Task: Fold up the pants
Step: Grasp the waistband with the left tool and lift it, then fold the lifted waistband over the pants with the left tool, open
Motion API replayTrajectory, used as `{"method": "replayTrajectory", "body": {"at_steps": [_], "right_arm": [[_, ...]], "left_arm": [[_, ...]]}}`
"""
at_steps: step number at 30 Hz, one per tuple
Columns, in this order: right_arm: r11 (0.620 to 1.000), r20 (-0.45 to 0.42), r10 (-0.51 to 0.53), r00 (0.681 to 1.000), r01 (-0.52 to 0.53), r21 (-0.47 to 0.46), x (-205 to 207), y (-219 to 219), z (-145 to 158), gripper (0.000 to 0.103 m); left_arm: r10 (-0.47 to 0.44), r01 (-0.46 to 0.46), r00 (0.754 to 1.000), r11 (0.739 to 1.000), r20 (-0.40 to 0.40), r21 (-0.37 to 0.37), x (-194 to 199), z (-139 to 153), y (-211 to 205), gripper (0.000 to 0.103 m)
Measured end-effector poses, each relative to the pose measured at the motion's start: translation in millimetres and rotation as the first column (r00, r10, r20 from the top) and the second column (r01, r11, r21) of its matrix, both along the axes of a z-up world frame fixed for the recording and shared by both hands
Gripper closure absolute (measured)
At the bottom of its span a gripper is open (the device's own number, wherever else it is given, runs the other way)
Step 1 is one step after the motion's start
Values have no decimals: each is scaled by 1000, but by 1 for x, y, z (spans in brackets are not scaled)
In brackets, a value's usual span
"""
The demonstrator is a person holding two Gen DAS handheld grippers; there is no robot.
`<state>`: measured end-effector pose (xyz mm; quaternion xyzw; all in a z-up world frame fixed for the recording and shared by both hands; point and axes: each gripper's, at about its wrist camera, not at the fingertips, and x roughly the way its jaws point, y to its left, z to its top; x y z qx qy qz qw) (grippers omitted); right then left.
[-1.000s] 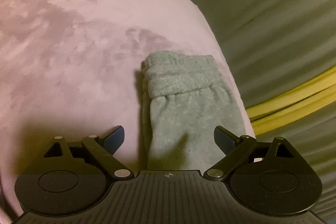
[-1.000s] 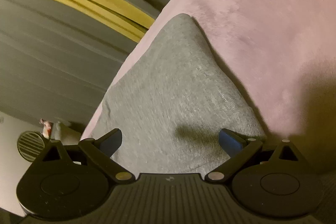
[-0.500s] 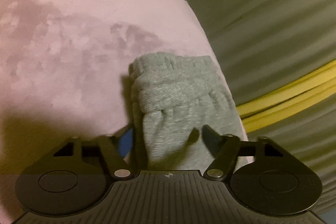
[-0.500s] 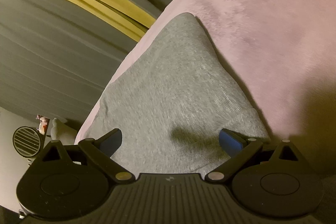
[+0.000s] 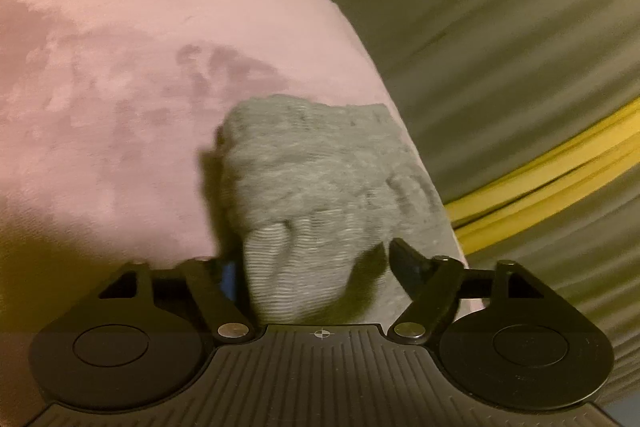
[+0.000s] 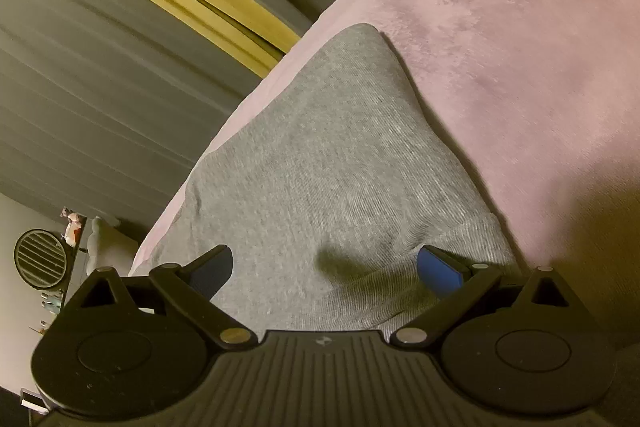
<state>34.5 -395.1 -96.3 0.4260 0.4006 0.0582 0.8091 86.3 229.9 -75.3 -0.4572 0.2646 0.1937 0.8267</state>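
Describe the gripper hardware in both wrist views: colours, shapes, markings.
Both match: the left gripper and right gripper have matte black ribbed bodies, a round disc housing per side, angled black linkage arms with silver pivot pins, blue-padded fingertips and a small centre mark. No cables or sleeves visible.

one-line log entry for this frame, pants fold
task: fold pants | left tool: closing on bunched waistband of grey sweatpants | right tool: open over sweatpants | surface: pink blanket

One pair of grey pants point(image 5: 320, 179). One pink bed cover point(image 5: 120, 75). Two tools: the left tool point(image 5: 316, 267) and the right tool point(image 6: 326, 267). Two yellow stripes point(image 5: 552, 171) on the grey floor. One round vent point(image 6: 40, 258), near left.
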Motion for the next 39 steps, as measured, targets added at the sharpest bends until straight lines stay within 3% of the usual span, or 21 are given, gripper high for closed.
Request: {"method": "replayTrajectory", "body": {"at_steps": [2, 3, 4, 7, 9, 13, 18, 21, 24, 28, 33, 36, 39], "right_arm": [[1000, 1, -5, 1000, 5, 1, 0, 1, 1, 4], [1000, 2, -8, 1000, 8, 1, -1, 1, 0, 4], [1000, 2, -9, 1000, 9, 0, -1, 1, 1, 4], [1000, 3, -11, 1000, 11, -5, -2, 3, 1, 4], [1000, 4, -12, 1000, 12, -7, -2, 3, 2, 4], [1000, 5, -17, 1000, 17, -4, -2, 3, 2, 4], [1000, 6, -19, 1000, 19, -10, -2, 4, 3, 4], [1000, 6, -21, 1000, 21, -7, -2, 4, 3, 4], [1000, 6, -28, 1000, 28, 2, -2, 3, 3, 4], [999, 8, -34, 999, 34, 9, -2, 2, 2, 4], [1000, 11, -28, 1000, 28, -1, -3, 2, 3, 4], [999, 13, -33, 999, 33, 11, -4, 1, 3, 4], [999, 15, -40, 999, 39, 27, -4, -1, 1, 4]], "left_arm": [[-12, 13, 1000, 999, -26, 52, 5, 1, -5, 35], [-14, 17, 999, 997, -44, 72, 4, 2, -6, 50], [-22, 25, 999, 997, -43, 71, 4, 0, -4, 58], [7, -6, 1000, 999, 16, -40, -6, -6, 9, 71], [17, -15, 999, 998, 34, -61, -10, -4, 12, 75], [-41, 33, 996, 995, 76, 95, -10, 26, -6, 81], [-138, 97, 982, 956, 131, 278, -12, 71, -43, 82], [-245, 161, 957, 893, 153, 420, -14, 101, -78, 82], [-359, 223, 920, 811, 160, 540, -19, 126, -121, 82], [-519, 321, 839, 712, 161, 624, -21, 143, -182, 82], [-680, 466, 730, 569, 70, 677, -17, 133, -262, 81], [-744, 558, 664, 430, -72, 709, -14, 107, -310, 81], [-761, 615, 617, 307, -201, 727, -16, 79, -345, 78]]}}
